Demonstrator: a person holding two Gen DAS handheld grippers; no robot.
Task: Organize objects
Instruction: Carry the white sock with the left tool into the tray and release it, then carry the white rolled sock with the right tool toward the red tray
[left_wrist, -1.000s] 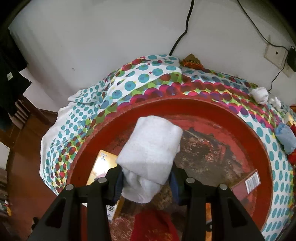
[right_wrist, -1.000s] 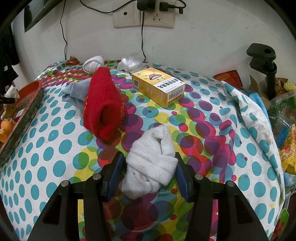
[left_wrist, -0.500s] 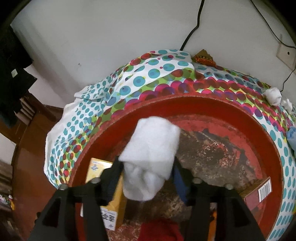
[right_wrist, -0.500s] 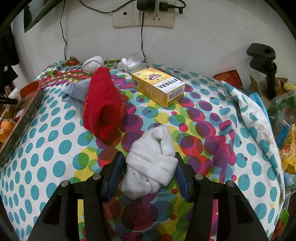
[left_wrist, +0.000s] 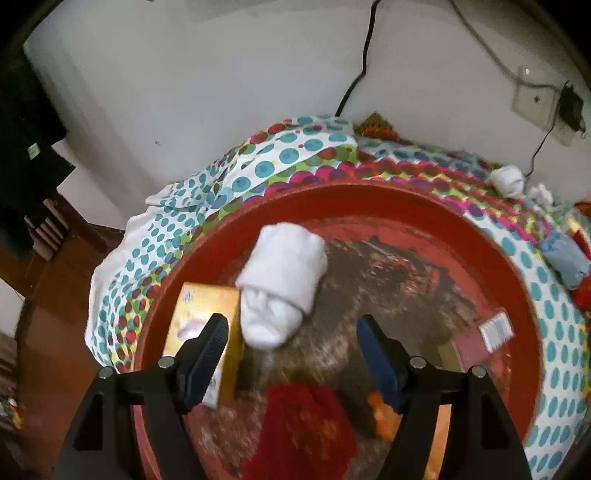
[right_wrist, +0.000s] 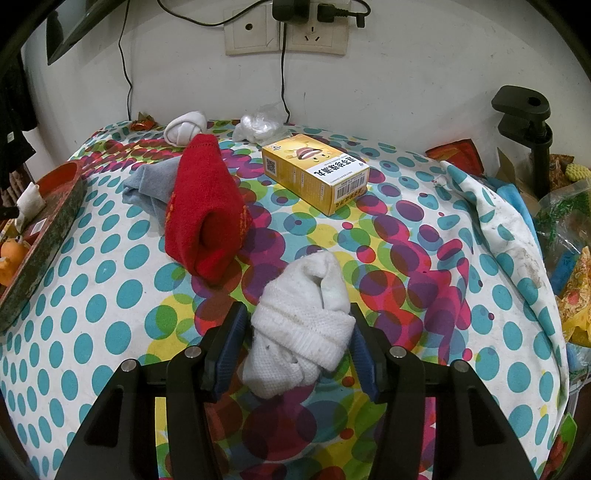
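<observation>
Opened wide since half a second back, left gripper (left_wrist: 291, 332), jaws now well apart and letting go of rolled white sock (left_wrist: 282, 286), clamped between the pads before. Now sits blurred, clear of both blue pads (left_wrist: 212, 345), above the floor of red tray (left_wrist: 388, 199); cannot tell whether touching the tray bottom yet. Just beside it on the left, yellow box (left_wrist: 201, 314) lying in the tray. Nearer the camera, red sock (left_wrist: 303, 432) also in the tray, plus a barcoded box (left_wrist: 495, 330) at the right edge. Tray resting on spotted cloth (left_wrist: 258, 166).

Unchanged on the other side: right gripper (right_wrist: 297, 350) with second white sock (right_wrist: 303, 325) between its pads, the right pad touching it, the left barely, not clearly clamped, sock resting on the cloth. Farther off, red sock on cloth (right_wrist: 205, 206) lying over grey sock (right_wrist: 147, 184), yellow medicine box (right_wrist: 314, 171) beyond, knotted white sock (right_wrist: 184, 127) near the wall.
</observation>
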